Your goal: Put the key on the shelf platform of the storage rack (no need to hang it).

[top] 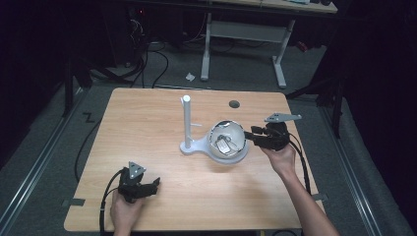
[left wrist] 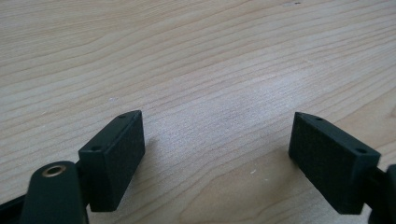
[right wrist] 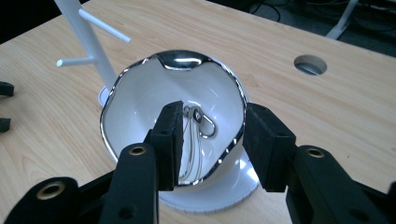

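A white bowl (top: 235, 131) with a silver rim (right wrist: 154, 93) sits on the round base of a white peg stand (top: 187, 123) (right wrist: 88, 42) at mid-table. Inside the bowl lies a small metal clip with a thin chain or wire (top: 223, 145) (right wrist: 201, 125). My right gripper (top: 248, 133) (right wrist: 214, 112) is open at the bowl's right side. Its left jaw hangs over the bowl, its right jaw stays outside, and the near rim runs between them. My left gripper (top: 156, 183) (left wrist: 218, 119) is open low over bare wood at the front left, holding nothing.
A round cable hole (top: 234, 104) (right wrist: 310, 64) is cut in the wooden table (top: 147, 128) behind the bowl. Beyond the far edge stand a white-legged desk (top: 246, 29) and floor cables (top: 157, 64). Bare wood separates the two grippers.
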`<state>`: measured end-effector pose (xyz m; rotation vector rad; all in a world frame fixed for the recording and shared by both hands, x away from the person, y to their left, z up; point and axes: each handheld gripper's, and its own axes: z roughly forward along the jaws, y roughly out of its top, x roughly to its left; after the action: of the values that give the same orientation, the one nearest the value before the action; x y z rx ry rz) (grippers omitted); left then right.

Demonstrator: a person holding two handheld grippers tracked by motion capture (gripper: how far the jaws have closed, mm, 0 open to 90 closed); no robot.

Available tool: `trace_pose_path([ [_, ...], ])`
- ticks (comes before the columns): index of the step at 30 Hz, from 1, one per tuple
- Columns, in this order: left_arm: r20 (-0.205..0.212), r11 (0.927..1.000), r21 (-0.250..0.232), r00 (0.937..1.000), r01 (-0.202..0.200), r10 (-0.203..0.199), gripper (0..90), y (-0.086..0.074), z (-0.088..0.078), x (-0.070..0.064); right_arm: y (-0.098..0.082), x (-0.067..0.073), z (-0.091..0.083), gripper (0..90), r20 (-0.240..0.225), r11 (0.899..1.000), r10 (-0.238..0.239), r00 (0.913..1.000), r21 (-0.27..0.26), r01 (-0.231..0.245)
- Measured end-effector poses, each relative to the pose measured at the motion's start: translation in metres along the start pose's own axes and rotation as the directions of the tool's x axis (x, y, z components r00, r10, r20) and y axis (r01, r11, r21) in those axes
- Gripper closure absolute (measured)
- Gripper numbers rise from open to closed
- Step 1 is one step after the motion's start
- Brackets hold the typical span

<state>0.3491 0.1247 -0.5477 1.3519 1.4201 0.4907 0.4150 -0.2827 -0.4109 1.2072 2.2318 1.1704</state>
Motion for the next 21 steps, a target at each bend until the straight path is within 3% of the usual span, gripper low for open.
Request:
trace_pose_path([
  [5,-0.002,1.0000,-0.001,1.0000,0.000,0.000,19.0,0.000,0.000,0.000,-0.007,-0.003,-0.006,58.6,0.005,1.000,-0.005,1.0000,0.012,0.004],
  [8,-0.004,1.0000,-0.003,1.0000,-0.001,0.001,19.0,0.000,0.000,0.000,-0.006,-0.004,-0.017,58.7,0.002,1.000,0.024,0.9997,-0.007,-0.024],
  [16,-0.008,1.0000,-0.006,1.0000,0.001,-0.001,19.2,0.000,0.000,0.000,-0.005,0.001,-0.038,58.7,0.009,1.000,-0.012,0.9999,-0.028,0.012],
  [21,-0.008,1.0000,-0.005,1.0000,0.002,-0.003,19.2,0.000,0.000,0.000,-0.012,0.002,-0.044,58.7,0.001,0.999,-0.006,1.0000,-0.035,0.006],
])
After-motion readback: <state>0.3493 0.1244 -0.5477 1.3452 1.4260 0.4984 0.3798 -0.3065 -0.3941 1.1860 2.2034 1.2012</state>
